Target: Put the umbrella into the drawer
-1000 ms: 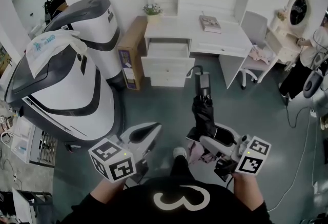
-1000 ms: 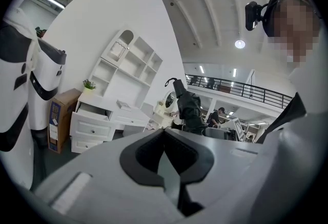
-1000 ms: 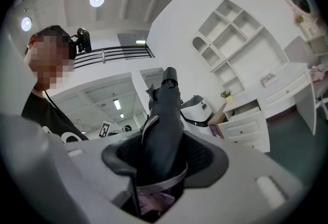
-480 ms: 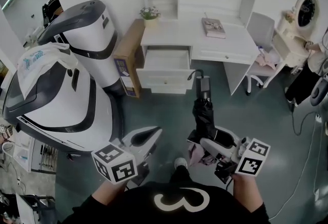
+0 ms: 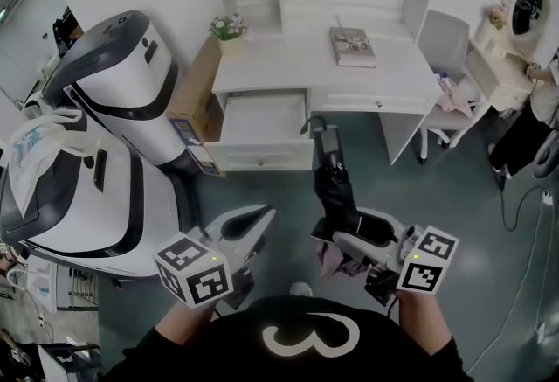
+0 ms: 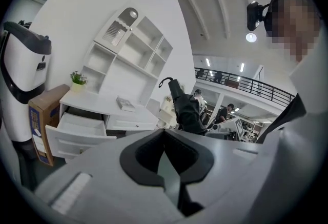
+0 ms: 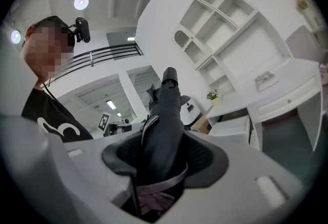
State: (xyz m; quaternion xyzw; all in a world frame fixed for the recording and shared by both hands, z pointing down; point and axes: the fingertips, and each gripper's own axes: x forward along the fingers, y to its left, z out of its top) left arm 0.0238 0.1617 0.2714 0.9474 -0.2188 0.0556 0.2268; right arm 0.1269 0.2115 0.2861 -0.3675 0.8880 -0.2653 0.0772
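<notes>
Fingers (image 7: 204, 161) of my right gripper (image 7: 159, 159) are clamped on the folded black umbrella (image 7: 165, 110). They hold it near one end, so the rest of it runs out ahead of me with the strapped handle end leading. My left gripper (image 6: 165, 138) carries nothing, and its fingers are drawn together with the tips meeting.

The drawer (image 5: 262, 159) stands pulled out of the white desk, under the left part of the tabletop (image 5: 297, 61). What I can see of its inside looks bare. From the head view, the umbrella's far end lies close to the drawer's right front corner, and the grip itself is farther back from the drawer, on my side of it. The umbrella is up in the air, not in the drawer and not touching it. I cannot tell how much ground lies between its tip and the drawer front.

I judge this to be the carrying step: the umbrella is picked up and the drawer is open, but nothing has been placed. Next I need to bring the umbrella over the drawer's open top and swing it to lie along the drawer's length rather than across the front. Then I lower it until it rests on the drawer's floor, and only after that spread the right fingers. The leading end has to clear the drawer's front wall on the way in. The left gripper should stay off to the drawer's left.
</notes>
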